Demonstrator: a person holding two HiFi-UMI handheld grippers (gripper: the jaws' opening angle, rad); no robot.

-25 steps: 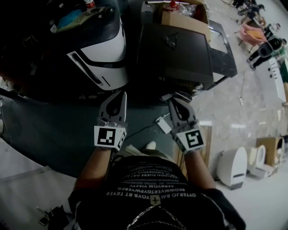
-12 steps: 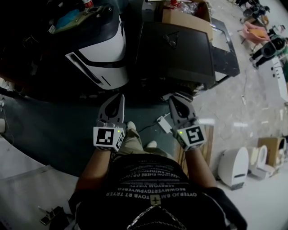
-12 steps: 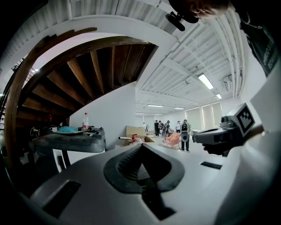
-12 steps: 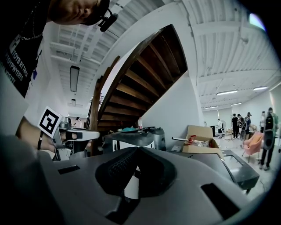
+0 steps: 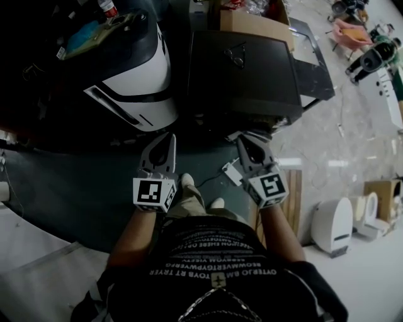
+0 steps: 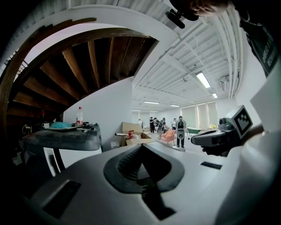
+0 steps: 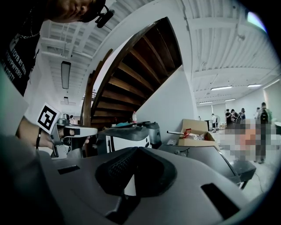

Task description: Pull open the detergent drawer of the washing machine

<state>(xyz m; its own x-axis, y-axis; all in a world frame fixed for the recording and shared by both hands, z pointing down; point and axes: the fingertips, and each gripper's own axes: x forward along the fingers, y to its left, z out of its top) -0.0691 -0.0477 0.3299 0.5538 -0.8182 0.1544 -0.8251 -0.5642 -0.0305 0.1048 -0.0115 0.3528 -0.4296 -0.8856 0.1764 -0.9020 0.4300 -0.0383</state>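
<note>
**A:** Where are the two grippers?

**B:** Both are held out in front of the person, side by side and well apart. The left gripper (image 5: pixel 167 139) points toward the foot of the washing machine (image 5: pixel 146 75). The right gripper (image 5: pixel 244 146) points toward the dark appliance (image 5: pixel 245 63) beside it. Neither touches anything.

**A:** And the jaws?

**B:** Closed tight on both, tips meeting, with nothing between them. Each gripper's own view shows its dark pads pressed together and only the room beyond.

**A:** What does the washing machine look like?

**B:** It has a white body with black trim and a rounded dark top. It stands at the left, on a dark floor mat (image 5: pixel 69 182). A red-capped bottle (image 5: pixel 106 7) and a teal object (image 5: pixel 82 39) sit on top of it. A dark strip (image 5: pixel 116 105) runs across its white front.

**A:** Is the detergent drawer open?

**B:** I cannot tell. The front is seen steeply from above, and I cannot pick the drawer out on it.

**A:** What else is nearby?

**B:** A cardboard box (image 5: pixel 252 25) sits behind the dark appliance. A white adapter (image 5: pixel 232 173) with its cable lies on the floor just beside the right gripper. The person's shoes (image 5: pixel 187 182) show between the grippers' marker cubes. In the gripper views a wooden staircase (image 7: pixel 131 79) rises over the washing machine. A group of people (image 6: pixel 180 131) stands far across the room.
</note>
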